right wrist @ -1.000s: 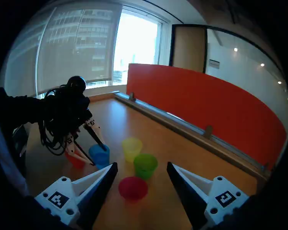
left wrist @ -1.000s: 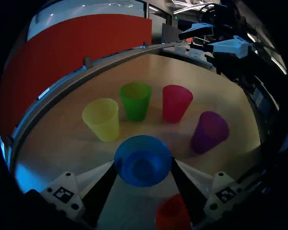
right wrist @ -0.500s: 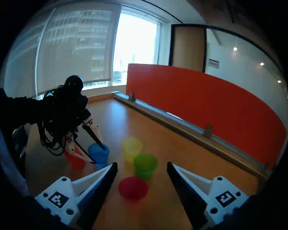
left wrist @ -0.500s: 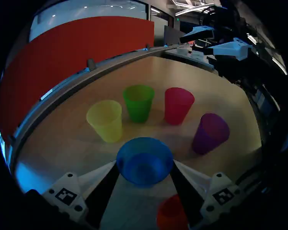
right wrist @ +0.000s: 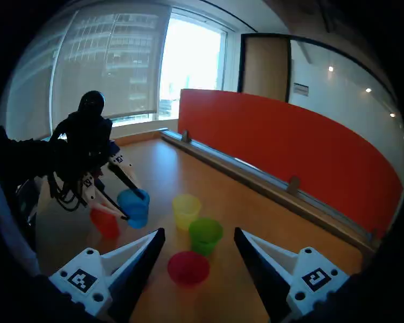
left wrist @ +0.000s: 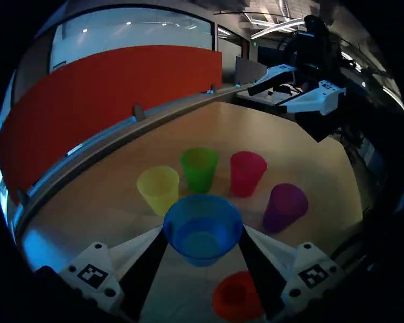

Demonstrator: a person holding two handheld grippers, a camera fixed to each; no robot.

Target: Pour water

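Left gripper (left wrist: 203, 230): both fingers (left wrist: 126, 248) press against opposite sides of the blue cup (left wrist: 202, 239), which sits upright between the tips. In the right gripper view this gripper shows well off to the left, its fingers angled downward and to the right, carried by a dark-sleeved arm (right wrist: 19, 156) that reaches in from the left edge. Right gripper (right wrist: 199, 232): fingers (right wrist: 272, 259) spread wide apart, pointing forward and slightly down; in the left gripper view it hangs high at the far right, fingers likewise apart.
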